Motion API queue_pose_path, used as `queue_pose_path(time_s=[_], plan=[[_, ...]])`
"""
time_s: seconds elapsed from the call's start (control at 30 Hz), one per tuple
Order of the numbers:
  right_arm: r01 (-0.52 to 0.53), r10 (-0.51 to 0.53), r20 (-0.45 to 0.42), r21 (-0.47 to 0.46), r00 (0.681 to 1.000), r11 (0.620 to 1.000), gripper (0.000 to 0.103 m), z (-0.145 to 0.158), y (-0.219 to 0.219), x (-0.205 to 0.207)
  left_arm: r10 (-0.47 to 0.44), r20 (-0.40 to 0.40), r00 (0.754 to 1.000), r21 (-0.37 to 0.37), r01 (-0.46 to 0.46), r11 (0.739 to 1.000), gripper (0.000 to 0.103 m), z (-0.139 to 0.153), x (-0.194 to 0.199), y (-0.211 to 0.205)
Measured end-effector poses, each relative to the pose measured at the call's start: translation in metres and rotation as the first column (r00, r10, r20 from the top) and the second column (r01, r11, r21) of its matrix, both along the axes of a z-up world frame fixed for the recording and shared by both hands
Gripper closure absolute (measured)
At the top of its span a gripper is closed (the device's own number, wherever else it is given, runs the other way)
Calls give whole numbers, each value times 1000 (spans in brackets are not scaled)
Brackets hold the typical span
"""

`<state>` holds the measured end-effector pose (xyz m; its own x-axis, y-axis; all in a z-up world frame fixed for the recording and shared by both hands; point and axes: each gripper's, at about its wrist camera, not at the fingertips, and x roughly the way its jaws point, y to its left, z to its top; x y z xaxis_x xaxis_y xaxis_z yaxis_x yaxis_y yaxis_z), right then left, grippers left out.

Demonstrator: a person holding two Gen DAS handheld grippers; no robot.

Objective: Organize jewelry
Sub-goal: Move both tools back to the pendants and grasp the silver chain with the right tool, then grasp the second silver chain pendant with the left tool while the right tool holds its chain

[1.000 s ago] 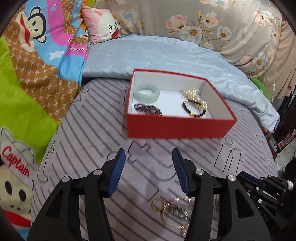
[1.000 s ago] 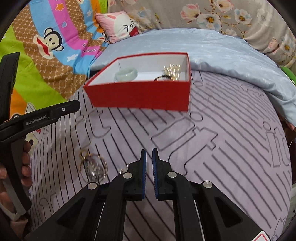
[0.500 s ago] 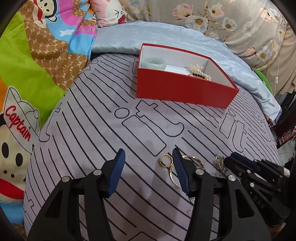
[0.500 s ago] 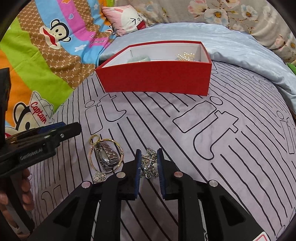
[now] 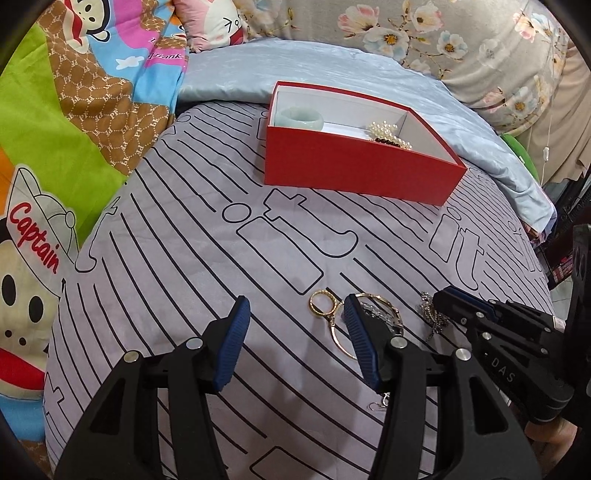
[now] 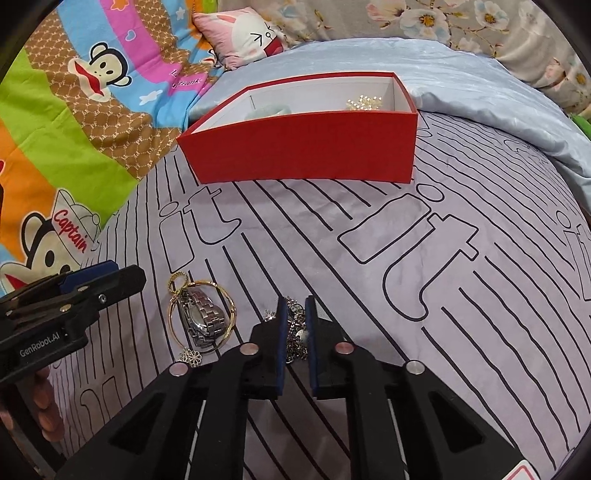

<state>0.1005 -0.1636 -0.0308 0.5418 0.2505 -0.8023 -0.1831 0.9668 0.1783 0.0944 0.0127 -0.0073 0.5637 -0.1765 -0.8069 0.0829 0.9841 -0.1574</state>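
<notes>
A red box (image 5: 354,173) (image 6: 306,151) sits on the bed and holds a pale green bangle (image 5: 301,116), a pearl piece (image 5: 384,129) and dark beads. My left gripper (image 5: 295,314) is open and empty, just left of a gold hoop (image 5: 323,306) and a silver watch (image 6: 201,317) inside a gold bangle (image 6: 225,295). My right gripper (image 6: 295,306) is narrowly open, its jaws on either side of a silver chain necklace (image 6: 297,332) lying on the cover. The chain also shows in the left wrist view (image 5: 430,317).
A grey striped cover (image 6: 443,258) spreads over the bed. A cartoon monkey blanket (image 5: 55,166) lies at the left, a light blue quilt (image 5: 332,62) and a pink pillow (image 6: 243,33) behind the box. A small flower charm (image 6: 190,357) lies beside the watch.
Both grippers dropped and drew back from the box toward the loose jewelry. My right gripper opened slightly and came down around the silver chain. The left stayed open.
</notes>
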Motion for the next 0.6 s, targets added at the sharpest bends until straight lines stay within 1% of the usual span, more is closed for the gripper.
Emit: queue_pose_path(time_s=[0.1, 0.37, 0.6], plan=[[4, -4, 6, 6, 1000, 1000, 102, 3, -3, -1, -7, 2, 1000, -2, 7, 1000, 52, 1, -2, -2], [31, -33, 32, 42, 999, 999, 103, 14, -16, -5, -21, -1, 1000, -6, 21, 1000, 52, 2, -6, -6], [41, -45, 81, 60, 996, 997, 103, 35, -23, -15, -51, -9, 999, -29, 51, 998, 52, 4, -13, -10]])
